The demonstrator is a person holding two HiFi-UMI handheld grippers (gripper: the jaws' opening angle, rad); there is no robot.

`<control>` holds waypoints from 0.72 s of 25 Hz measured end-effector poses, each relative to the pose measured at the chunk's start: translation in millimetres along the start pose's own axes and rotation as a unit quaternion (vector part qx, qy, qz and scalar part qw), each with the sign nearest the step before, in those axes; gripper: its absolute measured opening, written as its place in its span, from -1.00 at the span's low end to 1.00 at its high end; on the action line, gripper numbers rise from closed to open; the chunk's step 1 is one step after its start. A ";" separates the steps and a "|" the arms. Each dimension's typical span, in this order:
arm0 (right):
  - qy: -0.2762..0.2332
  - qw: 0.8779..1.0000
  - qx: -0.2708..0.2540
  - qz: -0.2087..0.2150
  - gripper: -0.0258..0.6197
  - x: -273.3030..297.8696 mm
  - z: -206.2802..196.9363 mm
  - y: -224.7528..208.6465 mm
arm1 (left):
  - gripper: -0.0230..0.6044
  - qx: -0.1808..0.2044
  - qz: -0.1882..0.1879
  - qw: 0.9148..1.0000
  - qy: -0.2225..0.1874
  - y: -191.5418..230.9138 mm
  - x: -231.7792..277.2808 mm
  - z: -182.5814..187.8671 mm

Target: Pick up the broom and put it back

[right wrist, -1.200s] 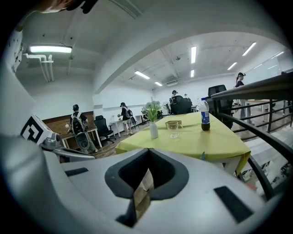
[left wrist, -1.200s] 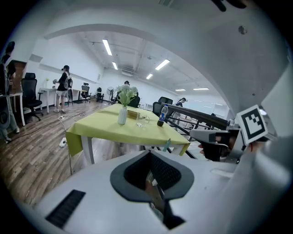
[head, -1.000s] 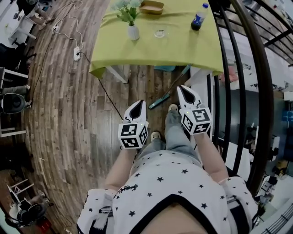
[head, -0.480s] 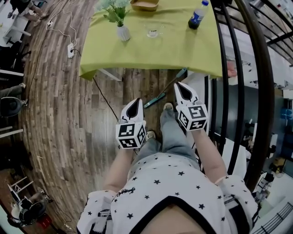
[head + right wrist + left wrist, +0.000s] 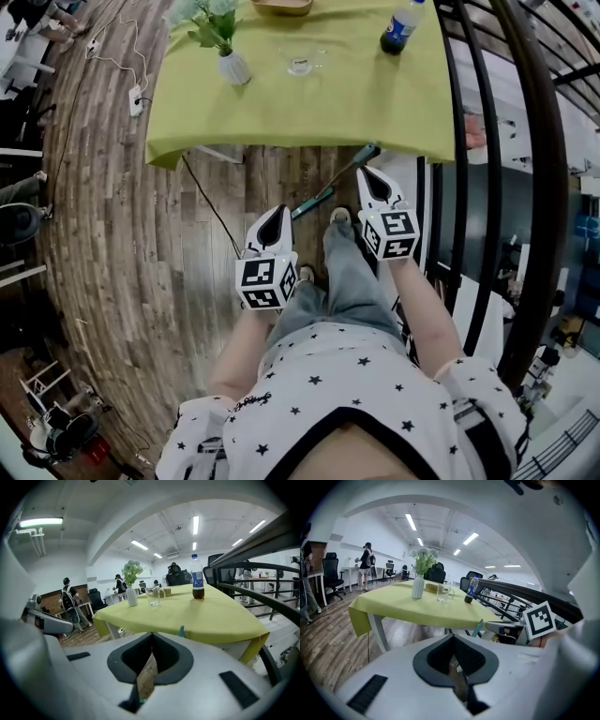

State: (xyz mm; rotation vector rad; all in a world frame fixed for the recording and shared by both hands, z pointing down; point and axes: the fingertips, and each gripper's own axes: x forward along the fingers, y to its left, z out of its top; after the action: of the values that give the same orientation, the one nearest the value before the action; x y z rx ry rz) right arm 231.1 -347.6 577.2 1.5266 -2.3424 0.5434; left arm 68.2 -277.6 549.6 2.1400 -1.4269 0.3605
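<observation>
The broom (image 5: 317,199) lies on the wood floor at the table's near edge, a dark stick with teal ends that runs partly under the cloth. My left gripper (image 5: 285,209) is shut and empty, its tip just left of the broom's near end. My right gripper (image 5: 365,172) is shut and empty, its tip beside the stick's far part. A teal piece of the broom (image 5: 478,627) shows past the left gripper (image 5: 453,635), and again as a teal tip (image 5: 181,631) past the right gripper (image 5: 152,633). The person's legs and shoes stand between the grippers.
The table (image 5: 356,94) under a yellow-green cloth carries a vase with a plant (image 5: 232,67), a glass (image 5: 300,64) and a bottle (image 5: 398,23). A black railing (image 5: 469,141) runs along the right. A power strip with cables (image 5: 136,98) lies on the floor at the left.
The person has stepped closer to the table. Both grippers have moved forward and down toward the broom, still shut.
</observation>
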 end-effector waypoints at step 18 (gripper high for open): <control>0.042 0.998 0.026 -0.041 -0.42 58.4 -60.6 -55.8 | -0.89 0.005 0.000 1.000 0.028 0.0 41.7 -22.2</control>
State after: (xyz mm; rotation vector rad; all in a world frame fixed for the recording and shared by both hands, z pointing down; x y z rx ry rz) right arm 261.6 -387.2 664.9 1.5828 -2.2091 0.6390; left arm 86.7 -297.0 588.5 2.1218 -1.3960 0.4253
